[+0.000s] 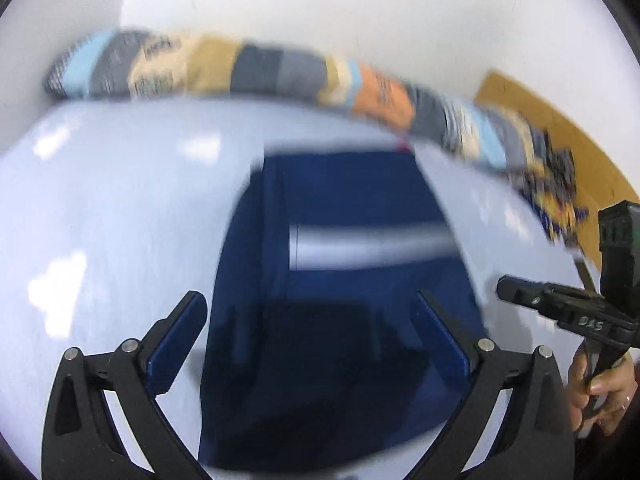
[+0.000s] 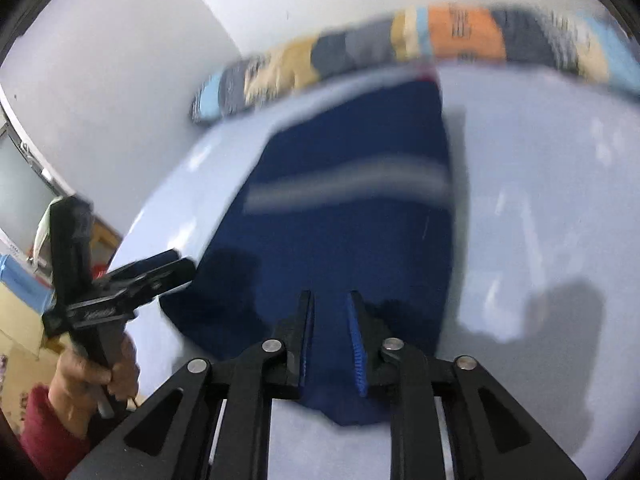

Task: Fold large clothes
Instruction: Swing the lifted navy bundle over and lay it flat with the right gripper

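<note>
A navy garment [image 1: 360, 184] with a pale grey band across it lies folded on the light blue surface [image 1: 120, 220]; the right wrist view shows the same garment [image 2: 352, 152]. My left gripper [image 1: 314, 314] hangs over its near part, jaws wide apart and nothing between them. My right gripper [image 2: 330, 304] hovers over the garment's near end with only a narrow gap between its blue pads; its shadow falls on the cloth, and I see no cloth pinched. From the left wrist view, the right gripper [image 1: 506, 290] is just off the garment's right edge.
A long striped patchwork bolster [image 1: 248, 68] lies along the far edge against a white wall. A dark blue-and-yellow heap [image 1: 556, 184] sits at the far right by a brown board [image 1: 560, 120]. A hand in a red sleeve [image 2: 52, 436] holds the left gripper [image 2: 178, 266].
</note>
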Motion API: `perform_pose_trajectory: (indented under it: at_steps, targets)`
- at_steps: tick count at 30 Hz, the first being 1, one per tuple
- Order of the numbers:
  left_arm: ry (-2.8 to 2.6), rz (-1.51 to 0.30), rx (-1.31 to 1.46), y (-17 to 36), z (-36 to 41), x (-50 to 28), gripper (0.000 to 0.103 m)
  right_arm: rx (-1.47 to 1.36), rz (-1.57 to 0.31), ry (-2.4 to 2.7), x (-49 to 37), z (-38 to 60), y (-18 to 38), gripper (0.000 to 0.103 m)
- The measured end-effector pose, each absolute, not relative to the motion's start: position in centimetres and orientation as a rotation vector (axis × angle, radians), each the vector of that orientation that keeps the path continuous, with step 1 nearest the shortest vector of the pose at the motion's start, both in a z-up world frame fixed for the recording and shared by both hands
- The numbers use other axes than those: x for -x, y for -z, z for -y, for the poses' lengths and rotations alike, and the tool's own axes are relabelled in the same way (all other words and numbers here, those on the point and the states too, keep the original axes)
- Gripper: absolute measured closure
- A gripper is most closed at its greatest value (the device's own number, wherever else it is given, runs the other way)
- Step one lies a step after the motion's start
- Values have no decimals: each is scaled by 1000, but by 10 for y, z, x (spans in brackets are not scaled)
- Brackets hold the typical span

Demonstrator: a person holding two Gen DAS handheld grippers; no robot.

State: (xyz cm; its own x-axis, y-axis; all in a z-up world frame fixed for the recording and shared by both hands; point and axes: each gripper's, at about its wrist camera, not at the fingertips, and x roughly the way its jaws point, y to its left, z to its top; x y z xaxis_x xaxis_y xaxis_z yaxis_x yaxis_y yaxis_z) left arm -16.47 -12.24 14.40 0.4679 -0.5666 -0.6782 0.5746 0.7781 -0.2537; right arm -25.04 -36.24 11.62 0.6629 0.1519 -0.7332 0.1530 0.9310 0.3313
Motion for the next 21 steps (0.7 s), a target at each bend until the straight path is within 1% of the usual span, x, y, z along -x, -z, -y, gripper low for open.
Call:
perform_pose_trajectory:
  at_steps: [5,7,10,12,13,15,17,20,21]
  targets:
    - [671,-828,40,-153,170,123,1,-351,-846,107,172,390,-138,80]
    - [642,-837,1,-147,184,111,1,-353,-849,119,141,397,-138,80]
    - [557,-914,-93,-121,208,89,1,-352,-888,153,97,407,-123,80]
    - [480,-989,-163,-94,213,74,1,-361,-934,184,79,419,-104,80]
    - [451,-1072,-172,-75,210,64,0,-363,-965,201,68,424,-91,80]
    - [478,-1226,-92,-43,201,46,0,-410,-1051,195,57,433,-65,83]
    - [493,-1240,-48,-42,194,41,0,-439,-1111,186,52,440,-42,82]
    - [512,-1186,-56,-60,189,50,0,-452,-1065,162,65,440,-57,82]
    - [523,-1164,-48,-70,186,53,0,-446,-1037,151,74,437,-69,81]
